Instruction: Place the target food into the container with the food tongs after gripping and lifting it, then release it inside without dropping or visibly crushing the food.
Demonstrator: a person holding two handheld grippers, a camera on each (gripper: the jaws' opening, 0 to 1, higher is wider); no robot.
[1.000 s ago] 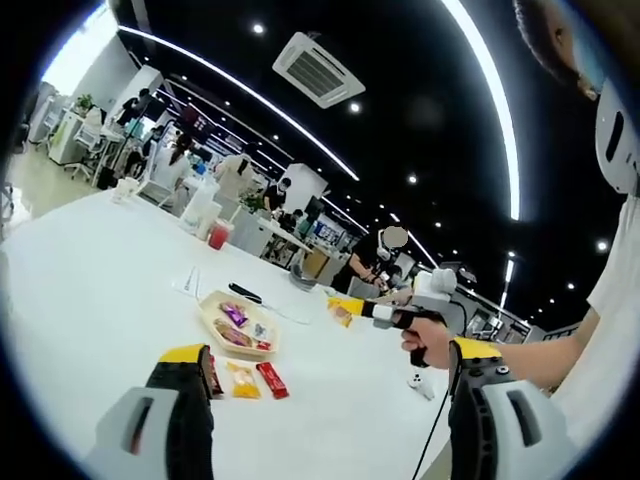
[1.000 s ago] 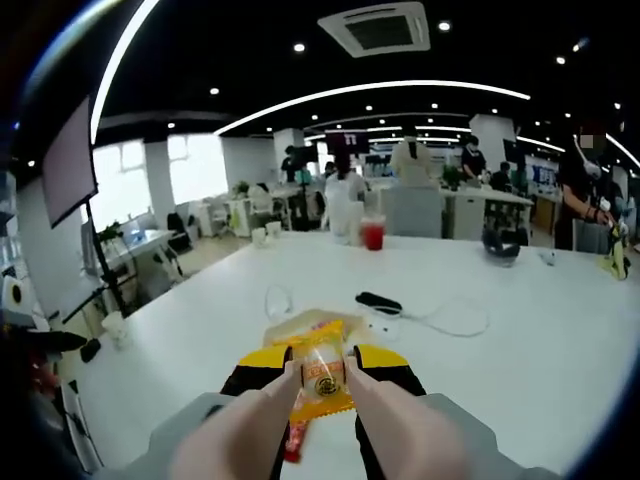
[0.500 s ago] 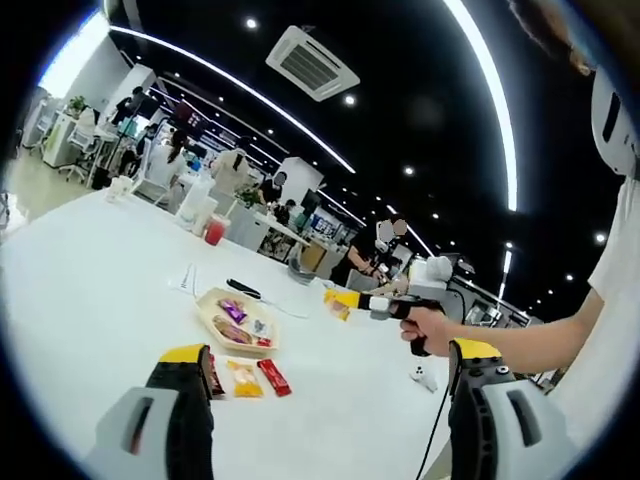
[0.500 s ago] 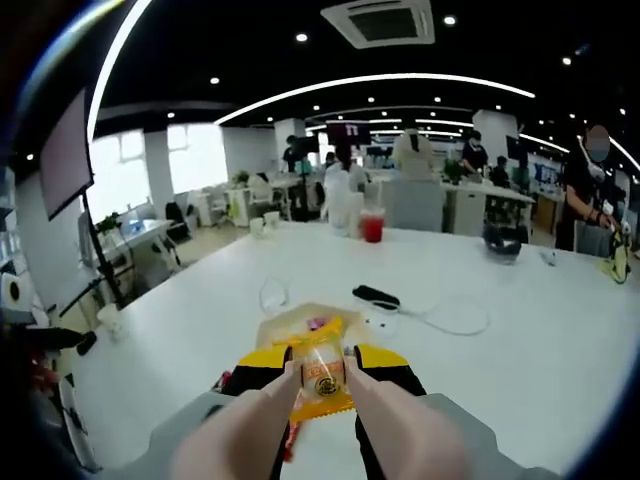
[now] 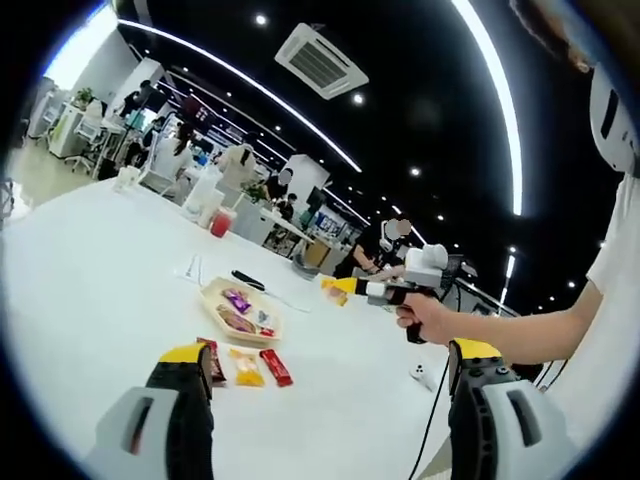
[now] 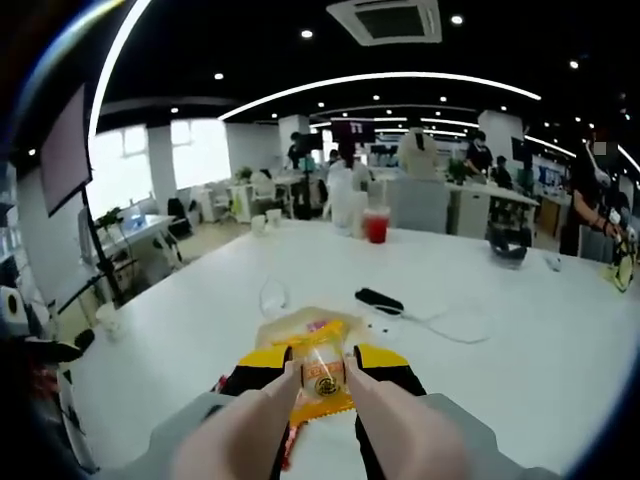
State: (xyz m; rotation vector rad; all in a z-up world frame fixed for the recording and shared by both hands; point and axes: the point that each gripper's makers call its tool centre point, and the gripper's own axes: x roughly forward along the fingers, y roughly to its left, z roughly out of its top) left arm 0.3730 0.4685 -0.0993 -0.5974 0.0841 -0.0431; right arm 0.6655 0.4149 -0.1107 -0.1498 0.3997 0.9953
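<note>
Both views low over shared table (image 5: 90, 290).

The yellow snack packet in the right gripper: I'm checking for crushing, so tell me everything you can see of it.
The yellow snack packet is a small glossy plastic wrapper with an orange-and-white round emblem on its clear middle. It stands upright, pinched at its sides between the right gripper tips, held above the white table in front of the shallow tray. No visible crushing. From the left gripper view it hangs mid-air.

Right gripper (image 5: 333, 289) holding yellow snack (image 5: 329, 292) above white table (image 5: 90, 270), tray (image 5: 238, 311) below (wrapped snacks inside)
</note>
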